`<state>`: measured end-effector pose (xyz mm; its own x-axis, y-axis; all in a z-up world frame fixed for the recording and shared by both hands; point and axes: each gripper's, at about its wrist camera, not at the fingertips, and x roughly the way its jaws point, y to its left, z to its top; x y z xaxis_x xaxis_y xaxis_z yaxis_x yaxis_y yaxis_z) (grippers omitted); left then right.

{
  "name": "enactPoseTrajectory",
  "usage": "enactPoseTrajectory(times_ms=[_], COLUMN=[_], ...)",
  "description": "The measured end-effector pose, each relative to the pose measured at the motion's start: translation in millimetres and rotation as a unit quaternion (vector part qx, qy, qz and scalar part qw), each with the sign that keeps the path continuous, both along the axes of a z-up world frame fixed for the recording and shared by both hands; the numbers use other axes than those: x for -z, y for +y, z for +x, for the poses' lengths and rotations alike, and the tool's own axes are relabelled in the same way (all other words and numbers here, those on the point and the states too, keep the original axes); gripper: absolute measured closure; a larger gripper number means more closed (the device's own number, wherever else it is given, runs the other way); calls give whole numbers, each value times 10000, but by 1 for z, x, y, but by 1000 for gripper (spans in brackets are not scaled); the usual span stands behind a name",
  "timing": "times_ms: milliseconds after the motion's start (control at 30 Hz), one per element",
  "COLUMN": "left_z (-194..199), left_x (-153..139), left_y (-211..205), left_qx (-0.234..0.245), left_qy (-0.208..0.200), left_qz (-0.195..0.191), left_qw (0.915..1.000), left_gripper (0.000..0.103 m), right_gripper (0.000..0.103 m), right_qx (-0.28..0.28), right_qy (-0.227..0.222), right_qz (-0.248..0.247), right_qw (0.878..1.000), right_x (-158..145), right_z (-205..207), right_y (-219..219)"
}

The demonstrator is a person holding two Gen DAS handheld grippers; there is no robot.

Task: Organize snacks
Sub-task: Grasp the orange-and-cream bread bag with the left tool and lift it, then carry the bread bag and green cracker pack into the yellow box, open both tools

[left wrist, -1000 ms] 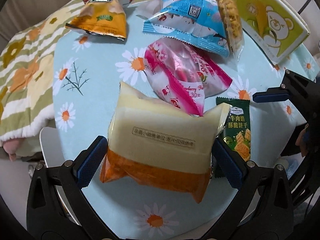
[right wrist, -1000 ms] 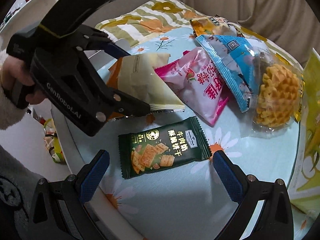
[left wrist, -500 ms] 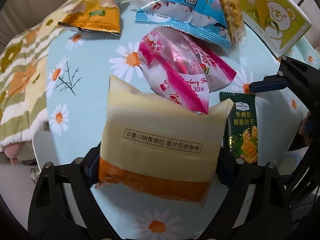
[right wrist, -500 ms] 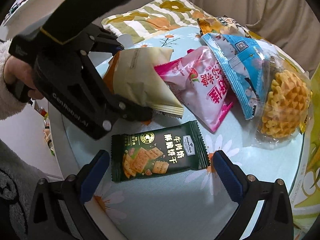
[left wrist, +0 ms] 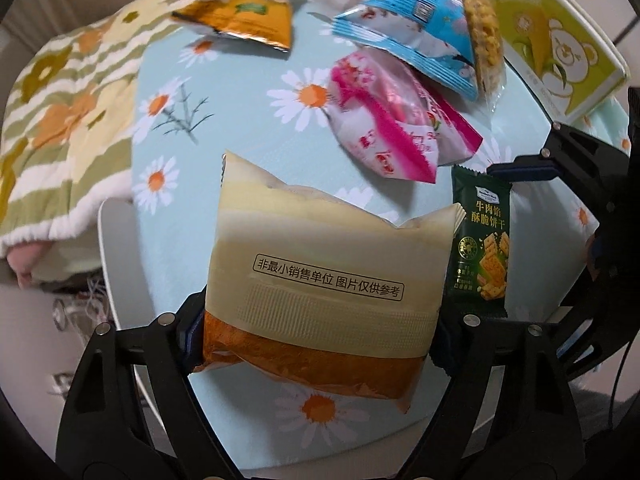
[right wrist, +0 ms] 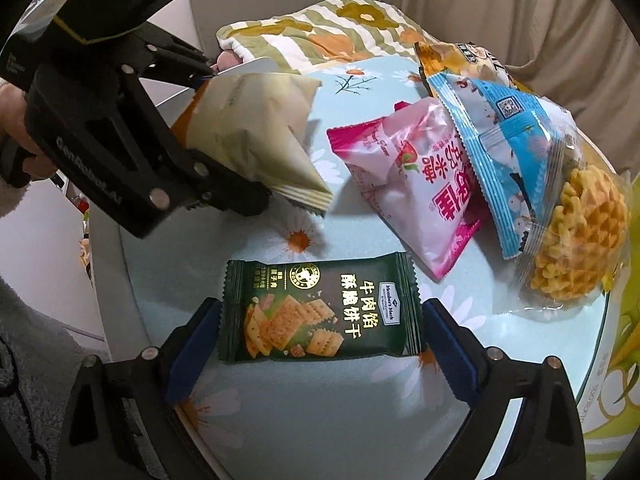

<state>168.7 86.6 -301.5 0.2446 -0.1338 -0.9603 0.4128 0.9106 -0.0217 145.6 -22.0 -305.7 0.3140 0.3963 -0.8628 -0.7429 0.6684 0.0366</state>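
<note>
A pink packet (right wrist: pixel 404 184), a blue packet (right wrist: pixel 496 120) and a clear bag of yellow snacks (right wrist: pixel 576 236) overlap along the right of the right wrist view, with an orange bag (left wrist: pixel 244 12) at the top of the left wrist view and a yellow-green box (left wrist: pixel 560 36) at its upper right. The left gripper (left wrist: pixel 316 332) clamps the cream-and-orange packet (left wrist: pixel 324 276) at lower centre, lifted off the daisy tablecloth (left wrist: pixel 248 120). The right gripper (right wrist: pixel 320 340) stands wide around the green cracker packet (right wrist: pixel 320 316), pads just beside its ends (contact unclear). The table edge runs close at lower left.
</note>
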Motion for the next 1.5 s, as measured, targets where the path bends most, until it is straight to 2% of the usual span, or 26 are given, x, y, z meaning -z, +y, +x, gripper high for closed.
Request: enactPoseTrajectory(times_ms=[67, 133, 200, 367, 433, 767, 967, 1100, 1300, 1500], left_z=[-1, -2, -4, -11, -14, -19, -21, -17, -4, 13], left_x=[-3, -6, -9, -14, -16, -37, -66, -94, -134, -170], left_y=[4, 7, 9, 13, 13, 19, 22, 22, 14, -17], left_qx=[-78, -146, -202, -314, -338, -351, -368, -372, -312, -139], left_qy=[-3, -24, -39, -51, -61, -245, -466, -658, -871, -1212], left_qz=[-28, -52, -69, -115, -132, -180, -297, -463, -799, -901], left_qw=[10000, 9999, 9998, 9994, 9993, 9989, 9978, 9961, 9925, 9884], left_gripper=[21, 21, 21, 21, 21, 21, 21, 21, 21, 21], right_gripper=[13, 23, 29, 35, 42, 44, 44, 44, 44, 44], right_qx=[25, 42, 87, 121, 105, 345, 790, 1172, 1862, 2409], right_qy=[-21, -7, -34, -78, -151, -220, -381, -549, -869, -1011], right_qz=[45, 100, 92, 108, 86, 224, 351, 452, 426, 570], right_qw=[10000, 9999, 9999, 9998, 9998, 9989, 9955, 9906, 9777, 9636], right_x=[-2, -3, -3, -4, -7, -25, -63, -99, -153, -189], right_z=[-2, -3, -3, -2, -5, -14, -16, -16, -15, -8], right_y=[0, -1, -1, 1, 2, -1, -15, -26, -50, -86])
